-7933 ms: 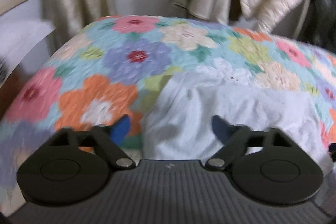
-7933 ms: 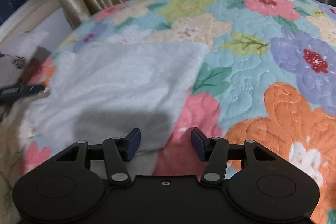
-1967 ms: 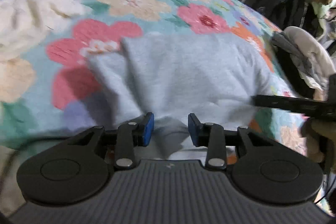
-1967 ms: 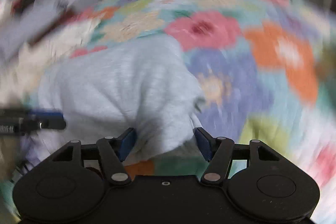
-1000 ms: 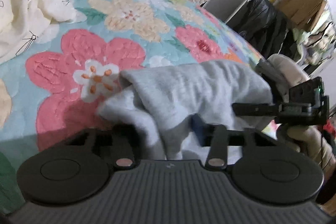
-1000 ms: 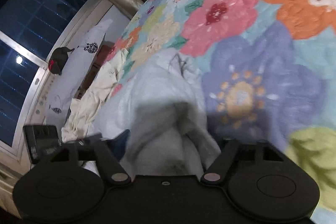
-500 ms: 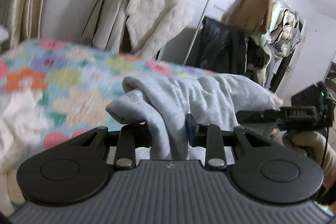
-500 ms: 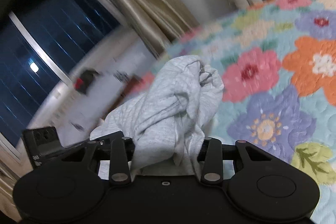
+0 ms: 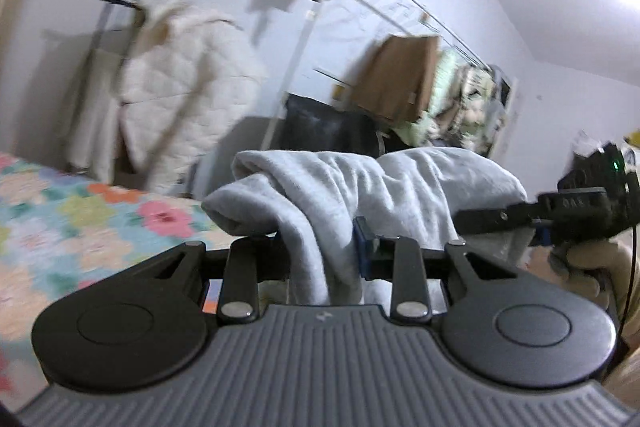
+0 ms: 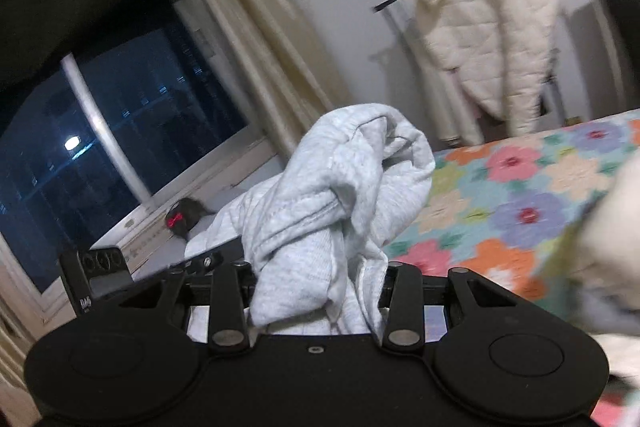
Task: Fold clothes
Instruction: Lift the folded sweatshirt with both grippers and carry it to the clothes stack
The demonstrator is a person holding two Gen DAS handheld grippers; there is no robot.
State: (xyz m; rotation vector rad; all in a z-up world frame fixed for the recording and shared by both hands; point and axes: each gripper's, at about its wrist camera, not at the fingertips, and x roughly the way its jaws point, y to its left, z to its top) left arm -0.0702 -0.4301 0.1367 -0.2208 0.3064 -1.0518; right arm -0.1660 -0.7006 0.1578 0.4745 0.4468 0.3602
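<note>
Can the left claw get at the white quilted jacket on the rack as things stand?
Probably not. The left claw is shut on the grey garment, which the right claw grips too. The quilted jacket hangs by the wall, beyond the floral quilt.

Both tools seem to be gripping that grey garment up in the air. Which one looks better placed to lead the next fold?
Probably neither: left tool and right tool each clamp bunched grey garment, lifted above the floral bedspread.
</note>
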